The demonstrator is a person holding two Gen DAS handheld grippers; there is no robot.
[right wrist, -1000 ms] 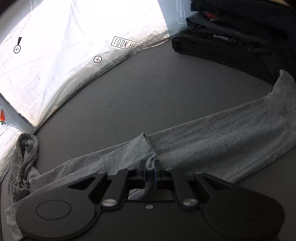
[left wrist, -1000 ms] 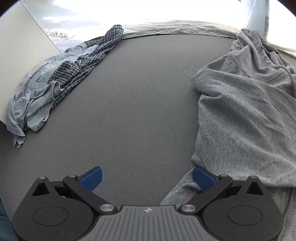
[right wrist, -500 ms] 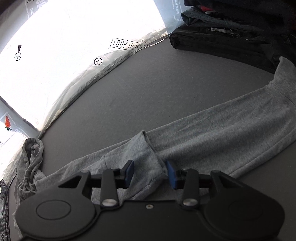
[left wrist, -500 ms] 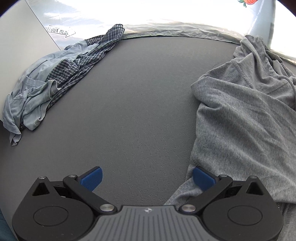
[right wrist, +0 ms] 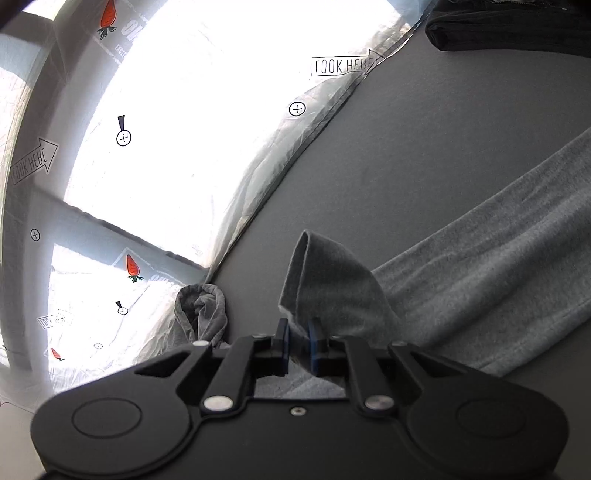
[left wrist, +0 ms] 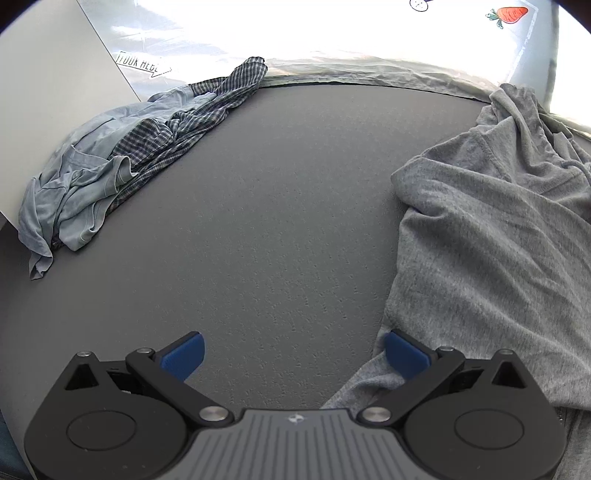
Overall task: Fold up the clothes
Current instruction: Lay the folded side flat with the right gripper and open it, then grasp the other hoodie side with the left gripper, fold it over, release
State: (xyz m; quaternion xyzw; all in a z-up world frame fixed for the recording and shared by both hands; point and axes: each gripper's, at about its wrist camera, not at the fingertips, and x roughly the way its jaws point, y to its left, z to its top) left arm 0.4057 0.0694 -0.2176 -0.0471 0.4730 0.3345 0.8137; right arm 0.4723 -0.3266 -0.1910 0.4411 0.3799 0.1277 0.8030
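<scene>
Grey hoodie (left wrist: 487, 236) spread on dark grey table (left wrist: 280, 206), right of left gripper (left wrist: 293, 354), whose jaws stand wide over bare mat. Right gripper (right wrist: 298, 334) closing, blue pads pinching hoodie's raised cuff (right wrist: 332, 280). Crumpled shirts (left wrist: 122, 162) at far left edge.

Lighting: strong daylight blows out the far plastic sheet (left wrist: 369, 33); my views bend at dark fisheye corners; focus sharp, shadows soft.
</scene>
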